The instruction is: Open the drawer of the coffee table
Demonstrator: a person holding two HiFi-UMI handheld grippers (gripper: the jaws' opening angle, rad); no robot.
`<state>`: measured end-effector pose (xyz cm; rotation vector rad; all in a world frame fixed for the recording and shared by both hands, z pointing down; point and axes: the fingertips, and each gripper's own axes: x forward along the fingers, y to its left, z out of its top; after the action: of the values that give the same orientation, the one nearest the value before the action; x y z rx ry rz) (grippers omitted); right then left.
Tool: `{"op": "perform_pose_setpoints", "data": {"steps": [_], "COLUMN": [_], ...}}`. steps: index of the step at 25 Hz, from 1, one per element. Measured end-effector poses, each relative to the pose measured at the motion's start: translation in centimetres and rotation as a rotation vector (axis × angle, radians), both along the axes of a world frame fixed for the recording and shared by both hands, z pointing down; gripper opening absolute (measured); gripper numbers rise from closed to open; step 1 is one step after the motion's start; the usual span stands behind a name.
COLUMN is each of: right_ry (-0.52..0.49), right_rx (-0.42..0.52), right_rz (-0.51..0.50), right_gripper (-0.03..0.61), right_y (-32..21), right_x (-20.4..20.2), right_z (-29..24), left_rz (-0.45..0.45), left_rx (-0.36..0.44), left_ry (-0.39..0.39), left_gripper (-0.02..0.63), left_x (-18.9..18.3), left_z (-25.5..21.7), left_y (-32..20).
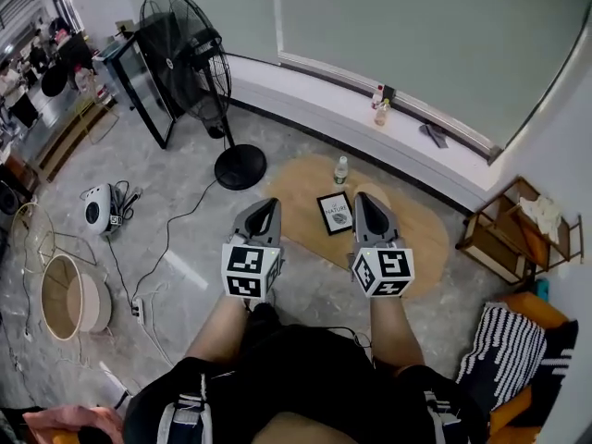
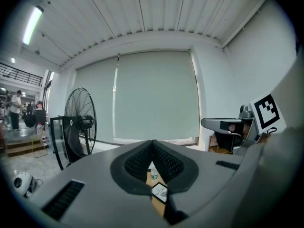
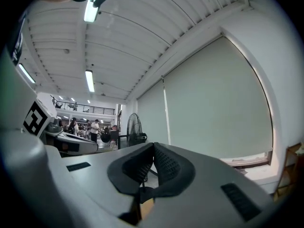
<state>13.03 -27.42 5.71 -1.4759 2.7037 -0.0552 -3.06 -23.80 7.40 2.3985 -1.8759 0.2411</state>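
While the left gripper [image 1: 264, 213] and right gripper [image 1: 368, 213] hang side by side above the oval tabletop's [image 1: 425, 234] near side, each has its jaws closed together on nothing. A bottle [image 1: 341, 170] and card [image 1: 335, 213] sit on the tabletop; its drawer is hidden.

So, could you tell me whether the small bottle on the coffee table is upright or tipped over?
Upright: the bottle stands cap-up on the coffee table, just beyond the book lying flat.
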Motion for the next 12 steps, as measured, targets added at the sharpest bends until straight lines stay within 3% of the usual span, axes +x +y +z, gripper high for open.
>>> {"op": "perform_pose_setpoints", "data": {"steps": [12], "right_ry": [0.008], "right_rx": [0.008], "right_rz": [0.217], "right_gripper": [0.015], "right_y": [-8.5], "right_x": [-7.0], "right_z": [-0.4], "left_rz": [0.245], "left_rx": [0.013], "left_ry": [0.043], "left_gripper": [0.020], "left_x": [-8.0], "left_z": [-0.4], "left_y": [-12.5]}}
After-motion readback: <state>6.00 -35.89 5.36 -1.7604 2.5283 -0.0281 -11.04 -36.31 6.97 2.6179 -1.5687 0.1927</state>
